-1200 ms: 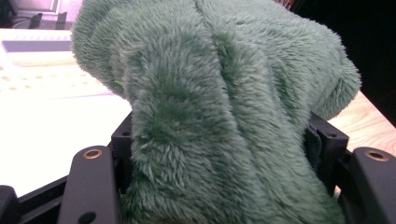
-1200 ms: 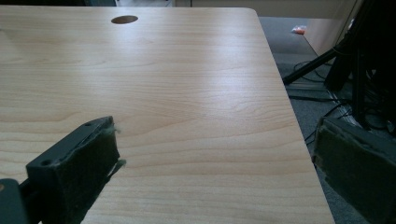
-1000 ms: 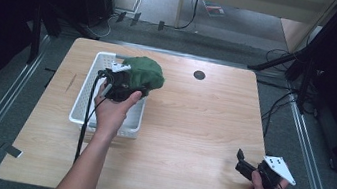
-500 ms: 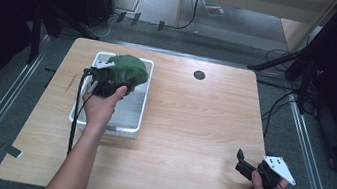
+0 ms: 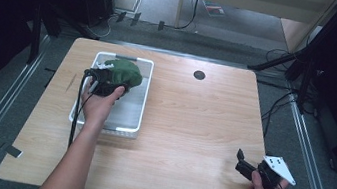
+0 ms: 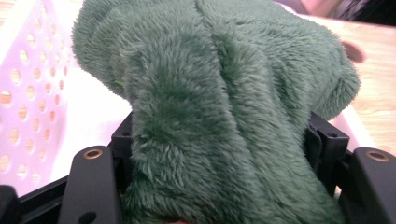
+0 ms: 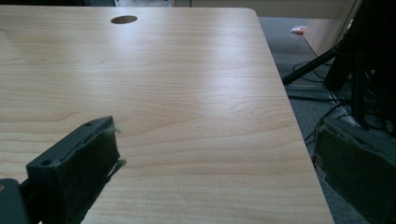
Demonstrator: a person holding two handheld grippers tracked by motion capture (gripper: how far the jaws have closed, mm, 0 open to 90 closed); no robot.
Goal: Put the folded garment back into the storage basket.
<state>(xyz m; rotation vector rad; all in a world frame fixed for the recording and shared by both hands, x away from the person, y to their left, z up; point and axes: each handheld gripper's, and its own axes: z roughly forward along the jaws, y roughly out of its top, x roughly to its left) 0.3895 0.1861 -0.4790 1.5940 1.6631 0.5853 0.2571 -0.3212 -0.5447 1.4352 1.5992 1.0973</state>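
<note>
A fluffy green cloth (image 5: 123, 71) hangs over the far end of a white perforated basket (image 5: 132, 124) on the left of the table. My left gripper (image 5: 107, 81) is shut on this green cloth (image 6: 224, 121), whose pile bulges up between the two black jaws and spills toward the basket wall (image 6: 28, 88). My right gripper (image 5: 241, 167) rests near the table's front right corner, held by a hand. Its jaws stand open over bare wood, and the felt-faced fingers (image 7: 88, 163) have nothing between them.
A round cable hole (image 5: 199, 75) lies at the back of the wooden table (image 5: 192, 123). Stands and cables crowd the floor to the right (image 5: 304, 84). The table edge (image 7: 280, 93) runs close beside the right gripper.
The left hand has carried the green cloth leftward and down into the far end of the basket. The right hand has stayed still.
</note>
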